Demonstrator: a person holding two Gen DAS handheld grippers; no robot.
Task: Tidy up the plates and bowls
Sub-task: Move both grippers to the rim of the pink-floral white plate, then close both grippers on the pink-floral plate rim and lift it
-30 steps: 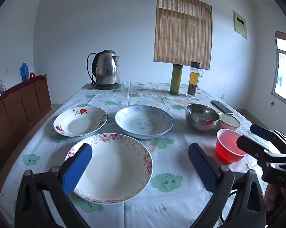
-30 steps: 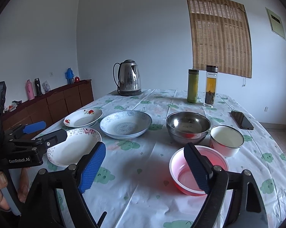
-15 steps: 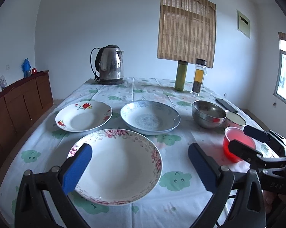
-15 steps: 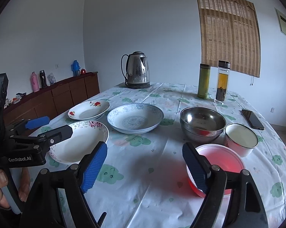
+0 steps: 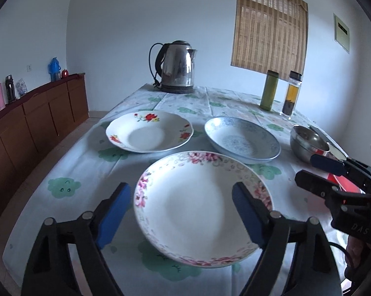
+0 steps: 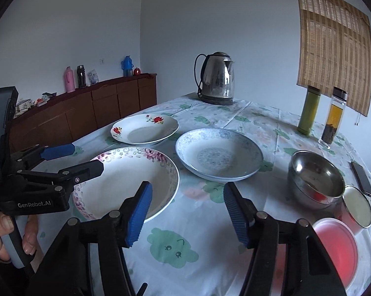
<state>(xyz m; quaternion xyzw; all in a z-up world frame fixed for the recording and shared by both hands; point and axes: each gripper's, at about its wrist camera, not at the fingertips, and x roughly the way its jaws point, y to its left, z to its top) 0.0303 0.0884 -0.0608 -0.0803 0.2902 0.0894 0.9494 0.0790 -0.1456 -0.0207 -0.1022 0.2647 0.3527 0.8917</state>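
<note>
Reading left wrist view: my left gripper (image 5: 183, 212) straddles the near-left rim of the pink-flowered plate (image 5: 200, 209); jaws closing, wide, nothing pinched yet.
plate bearing: dead ahead and below; left pad outside the rim, right pad over the dish.
other dishes: red-flowered plate (image 5: 149, 131) beyond it to the left, blue-patterned plate (image 5: 242, 139) beyond it to the right, all apart.
cut off: steel bowl (image 5: 308, 143) and the red bowl partly behind my right gripper (image 5: 316, 172).

right wrist view: my right gripper (image 6: 187, 212) is closing at medium width over bare tablecloth (image 6: 197, 222); holding nothing.
nearer hand: left; its fingers (image 6: 86, 169) sit over the pink-flowered plate's near-left edge.
bowls: steel bowl, white enamel cup (image 6: 358, 206), red bowl (image 6: 333, 244) clustered to my right.
unclear: whether the left pads touch the rim.
</note>
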